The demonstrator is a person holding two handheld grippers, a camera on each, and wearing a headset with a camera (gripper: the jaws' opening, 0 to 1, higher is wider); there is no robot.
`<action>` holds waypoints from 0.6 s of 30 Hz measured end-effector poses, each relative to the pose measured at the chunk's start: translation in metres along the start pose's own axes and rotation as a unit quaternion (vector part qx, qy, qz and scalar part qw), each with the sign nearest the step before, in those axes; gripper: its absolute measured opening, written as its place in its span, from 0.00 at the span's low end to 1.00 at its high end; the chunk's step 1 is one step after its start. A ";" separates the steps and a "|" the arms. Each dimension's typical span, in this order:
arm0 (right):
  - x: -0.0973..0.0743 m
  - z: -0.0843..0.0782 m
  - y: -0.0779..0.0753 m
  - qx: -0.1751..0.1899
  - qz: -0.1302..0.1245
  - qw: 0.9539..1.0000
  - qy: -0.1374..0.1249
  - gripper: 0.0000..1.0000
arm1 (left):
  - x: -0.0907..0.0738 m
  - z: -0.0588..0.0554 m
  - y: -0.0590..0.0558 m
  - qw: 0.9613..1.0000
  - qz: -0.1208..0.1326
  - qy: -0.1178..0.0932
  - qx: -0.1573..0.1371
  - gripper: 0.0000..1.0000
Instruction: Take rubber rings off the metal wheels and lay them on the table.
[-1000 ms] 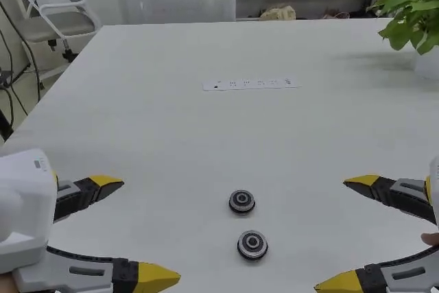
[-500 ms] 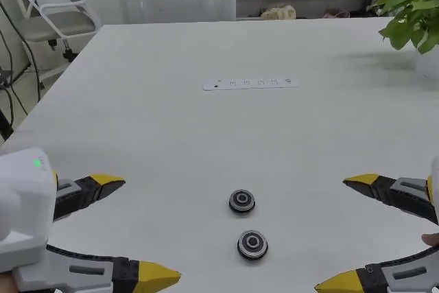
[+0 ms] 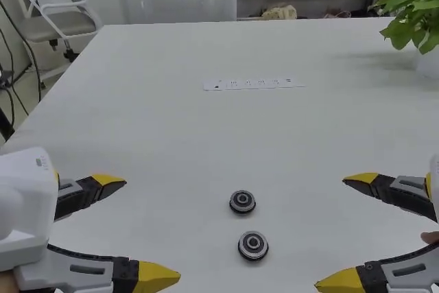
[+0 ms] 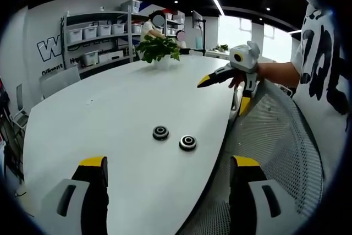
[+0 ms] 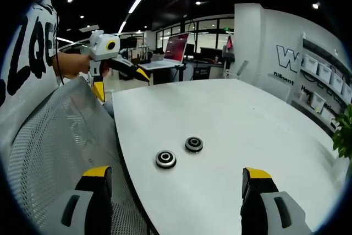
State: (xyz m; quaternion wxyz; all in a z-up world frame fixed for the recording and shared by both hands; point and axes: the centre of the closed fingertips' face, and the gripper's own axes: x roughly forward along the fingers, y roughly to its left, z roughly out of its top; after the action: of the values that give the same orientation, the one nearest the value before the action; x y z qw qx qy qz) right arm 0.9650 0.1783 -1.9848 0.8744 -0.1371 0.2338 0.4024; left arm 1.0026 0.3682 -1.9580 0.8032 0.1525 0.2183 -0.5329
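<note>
Hovering low | left gripper [image 3: 147,230] | right gripper [image 3: 333,232] | both agape, flanking metal wheels [image 3: 242,202]

Right gripper [image 5: 176,173]: jaws spread wide, yellow tips rising at bottom left and bottom right, one in front of the grey mesh chair back [image 5: 49,141], the other over the white table [image 5: 231,108]. Two metal wheels lie flat close to the table's near edge, the near wheel [image 5: 165,159] and far wheel [image 5: 193,145] just beside each other but apart, dark rubber rings [image 5: 158,158] around them. Left gripper [image 5: 121,84] at upper left, gripped by a hand [image 5: 71,64], jaws apart, well clear of the wheels; green leaves [image 5: 344,130] at the right edge.
</note>
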 end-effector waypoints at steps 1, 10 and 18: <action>0.000 0.000 0.000 -0.001 0.000 1.000 0.000 0.98 | 0.000 0.000 0.000 1.000 0.000 0.000 0.000 0.89; 0.000 0.001 -0.003 -0.002 0.000 1.000 0.003 0.97 | 0.001 0.001 0.000 1.000 -0.003 0.005 -0.001 0.88; 0.002 0.004 -0.006 -0.007 0.000 1.000 0.000 0.97 | 0.002 0.002 -0.001 1.000 -0.007 0.004 -0.004 0.86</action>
State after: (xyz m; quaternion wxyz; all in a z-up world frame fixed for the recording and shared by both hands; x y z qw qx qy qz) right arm 0.9714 0.1774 -1.9822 0.8733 -0.1431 0.2310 0.4043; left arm 1.0032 0.3653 -1.9568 0.7993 0.1497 0.2246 -0.5369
